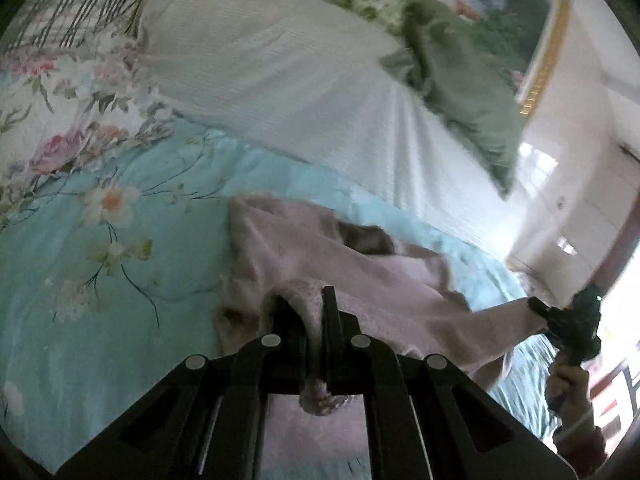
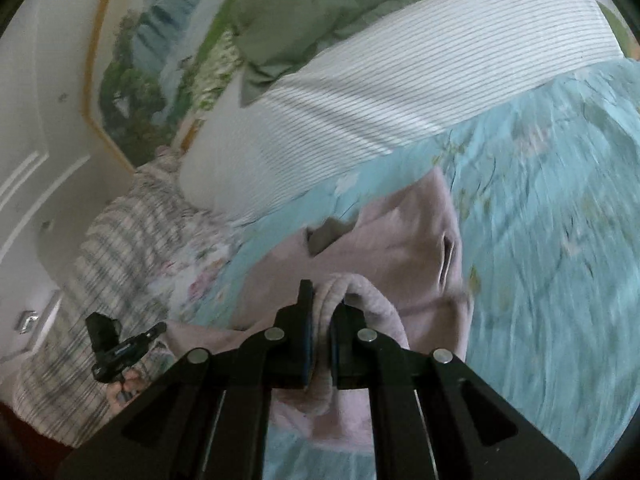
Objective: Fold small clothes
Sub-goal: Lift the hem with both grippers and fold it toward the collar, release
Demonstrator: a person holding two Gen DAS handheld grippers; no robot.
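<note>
right gripper [image 2: 320,320]: my fingers [image 2: 306,308] are clamped on a thick fold of the pink garment [image 2: 400,248]
pink garment: I see it lifted at my grip, the rest draped on the bed [image 2: 560,220]
left gripper [image 2: 160,327]: low left, pinching the garment's far edge
bedding: floral turquoise cover, striped white pillow [image 2: 380,92], green pillow [image 2: 320,8] behind it

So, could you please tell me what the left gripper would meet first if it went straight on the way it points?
The left gripper, shut on the pink garment, would likely run into more of that garment, then the blue floral bedspread.
</note>
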